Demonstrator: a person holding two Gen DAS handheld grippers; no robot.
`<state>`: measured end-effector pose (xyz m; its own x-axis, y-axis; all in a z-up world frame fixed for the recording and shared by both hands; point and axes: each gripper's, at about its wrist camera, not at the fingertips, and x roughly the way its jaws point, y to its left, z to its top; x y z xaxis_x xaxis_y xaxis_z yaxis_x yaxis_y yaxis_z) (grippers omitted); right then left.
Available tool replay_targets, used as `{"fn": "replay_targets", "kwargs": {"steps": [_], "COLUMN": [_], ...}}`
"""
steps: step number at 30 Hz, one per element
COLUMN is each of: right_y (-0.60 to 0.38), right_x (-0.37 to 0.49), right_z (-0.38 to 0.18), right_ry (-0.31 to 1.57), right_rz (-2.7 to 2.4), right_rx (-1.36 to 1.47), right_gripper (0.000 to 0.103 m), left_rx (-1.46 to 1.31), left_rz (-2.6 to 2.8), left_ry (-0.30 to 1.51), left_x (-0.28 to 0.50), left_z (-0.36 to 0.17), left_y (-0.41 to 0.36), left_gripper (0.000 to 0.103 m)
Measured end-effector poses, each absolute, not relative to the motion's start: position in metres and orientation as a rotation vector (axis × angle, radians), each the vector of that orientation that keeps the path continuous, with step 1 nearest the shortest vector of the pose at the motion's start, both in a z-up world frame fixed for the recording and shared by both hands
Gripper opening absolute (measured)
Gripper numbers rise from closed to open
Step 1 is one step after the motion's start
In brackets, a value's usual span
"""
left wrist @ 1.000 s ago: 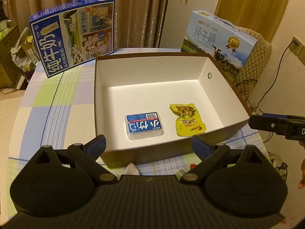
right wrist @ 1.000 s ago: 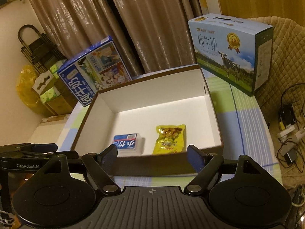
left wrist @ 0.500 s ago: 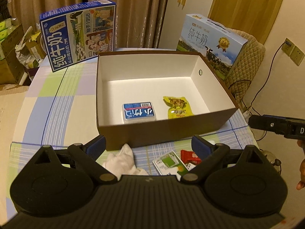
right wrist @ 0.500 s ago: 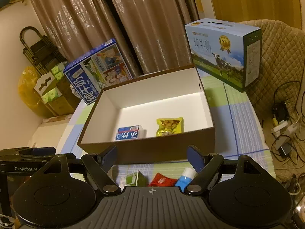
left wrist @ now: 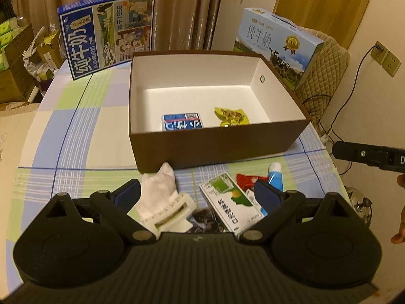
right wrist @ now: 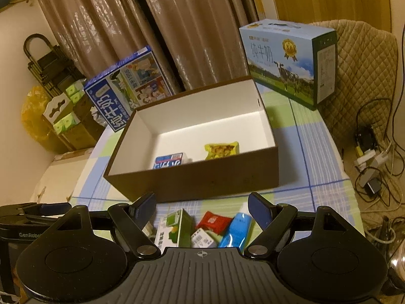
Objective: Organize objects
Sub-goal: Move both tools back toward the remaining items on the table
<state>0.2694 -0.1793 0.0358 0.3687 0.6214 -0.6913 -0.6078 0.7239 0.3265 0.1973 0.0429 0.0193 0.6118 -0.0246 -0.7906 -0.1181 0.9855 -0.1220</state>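
Note:
A brown box with a white inside (left wrist: 217, 144) (right wrist: 197, 182) holds a blue tissue pack (left wrist: 182, 122) (right wrist: 170, 160) and a yellow snack pouch (left wrist: 232, 116) (right wrist: 221, 149). On the checked cloth in front of it lie a white cloth (left wrist: 158, 190), a cream clip (left wrist: 172, 212), a green-and-white carton (left wrist: 229, 202) (right wrist: 173, 229), a red packet (left wrist: 249, 180) (right wrist: 215, 222) and a blue tube (left wrist: 274, 177) (right wrist: 238, 229). My left gripper (left wrist: 196, 195) hangs open above the cloth and carton. My right gripper (right wrist: 202, 209) is open over the carton, packet and tube, holding nothing.
Two milk cartons stand behind the box, a dark blue one (left wrist: 106, 30) (right wrist: 124, 96) at left and a light blue one (left wrist: 276, 40) (right wrist: 288, 58) at right. A quilted chair (right wrist: 362, 76) and floor cables (right wrist: 372, 157) are to the right.
Both grippers have drawn back from the box toward the table's near edge. The loose items in front of the box have come into view beneath them. Jaws unchanged.

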Motion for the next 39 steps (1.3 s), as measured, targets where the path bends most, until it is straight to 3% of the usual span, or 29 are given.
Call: {"fn": "replay_targets", "kwargs": {"steps": [28,39], "right_y": [-0.123,-0.106], "right_x": [0.238,0.236], "right_z": [-0.026,-0.047], "right_ry": [1.029,1.064], "right_rz": [0.877,0.894], "right_rx": [-0.185,-0.231], "right_gripper": [0.076,0.068], "left_rx": [-0.203,-0.202], "left_rz": [0.167,0.188], "left_ry": [1.025,1.05], "left_x": [0.166,0.17], "left_z": [-0.024,-0.045], "left_y": [0.076,0.09], "left_gripper": [0.094,0.094]}}
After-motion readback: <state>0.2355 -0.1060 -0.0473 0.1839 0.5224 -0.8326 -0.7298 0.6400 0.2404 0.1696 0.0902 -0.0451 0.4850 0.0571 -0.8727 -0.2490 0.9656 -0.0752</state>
